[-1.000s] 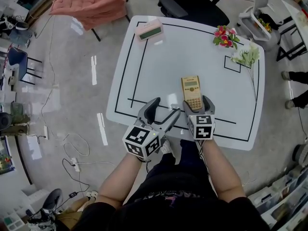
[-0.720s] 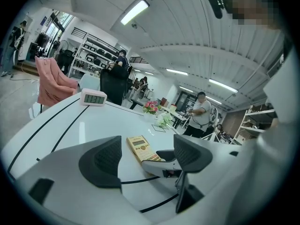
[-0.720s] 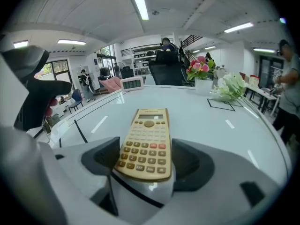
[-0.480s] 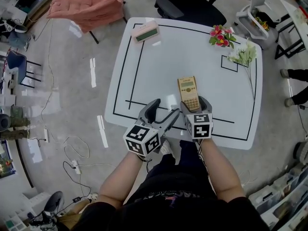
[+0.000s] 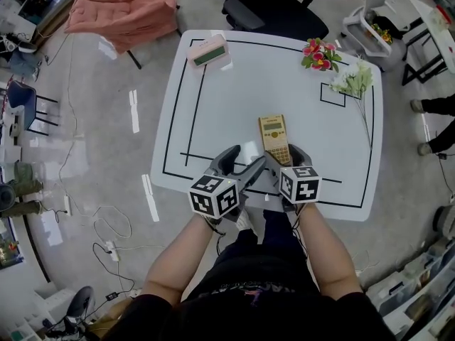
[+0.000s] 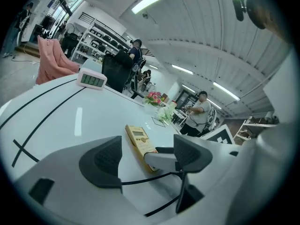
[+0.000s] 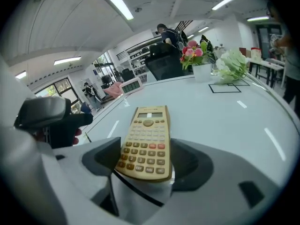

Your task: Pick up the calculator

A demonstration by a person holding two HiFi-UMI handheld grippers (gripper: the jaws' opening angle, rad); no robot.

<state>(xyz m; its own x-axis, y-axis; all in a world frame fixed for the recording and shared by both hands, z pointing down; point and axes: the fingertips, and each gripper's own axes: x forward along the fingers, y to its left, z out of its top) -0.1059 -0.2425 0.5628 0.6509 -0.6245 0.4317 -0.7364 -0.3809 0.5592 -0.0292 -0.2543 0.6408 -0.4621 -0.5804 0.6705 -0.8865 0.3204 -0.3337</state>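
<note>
The tan calculator (image 5: 274, 139) lies on the white table (image 5: 213, 112), keypad end toward me. My right gripper (image 5: 284, 156) sits at that near end with a finger along each long edge. In the right gripper view the calculator (image 7: 146, 144) fills the gap between the two pads (image 7: 101, 161), which have just been closing on it, but no firm press shows. My left gripper (image 5: 243, 163) hovers just left of it, open and empty. In the left gripper view the calculator (image 6: 139, 142) lies ahead and right of the left gripper (image 6: 146, 156).
A pink desk clock (image 5: 207, 51) stands at the table's far left corner. Pink flowers (image 5: 318, 53) and white flowers (image 5: 350, 82) lie at the far right. Black tape lines mark the tabletop. An office chair (image 5: 270, 6) is behind the table, and a person (image 6: 199, 111) stands beyond.
My left gripper has sunk a little and drawn closer to the right one. The right gripper has stayed around the calculator's near end. The head view has shifted slightly.
</note>
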